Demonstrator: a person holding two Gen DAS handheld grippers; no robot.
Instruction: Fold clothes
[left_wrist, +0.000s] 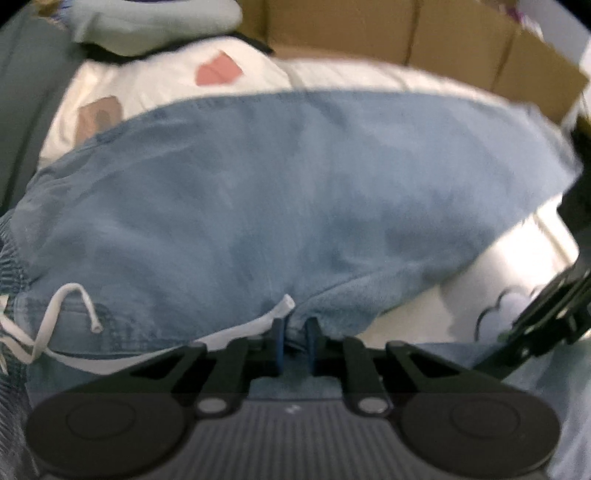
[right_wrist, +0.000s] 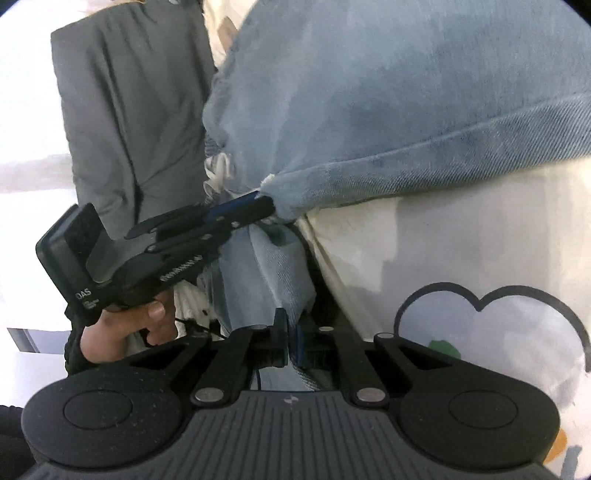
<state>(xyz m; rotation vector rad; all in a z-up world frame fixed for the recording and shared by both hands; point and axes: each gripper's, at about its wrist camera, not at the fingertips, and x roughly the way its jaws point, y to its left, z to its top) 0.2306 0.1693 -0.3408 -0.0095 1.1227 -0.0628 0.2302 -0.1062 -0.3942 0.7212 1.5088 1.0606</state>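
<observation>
Where tools (left_wrist: 295, 330) pinch, jeans (left_wrist: 258, 192) edge hidden.

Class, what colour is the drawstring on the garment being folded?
White; the drawstring on the blue denim garment shows best in the left wrist view.

We seem to be in a home, most likely a bedroom. We see a white bed sheet with cartoon cloud prints (right_wrist: 491, 332), a grey padded quilt (right_wrist: 122, 110), a brown cardboard box (left_wrist: 424, 33) and soft clothes lying around.
</observation>
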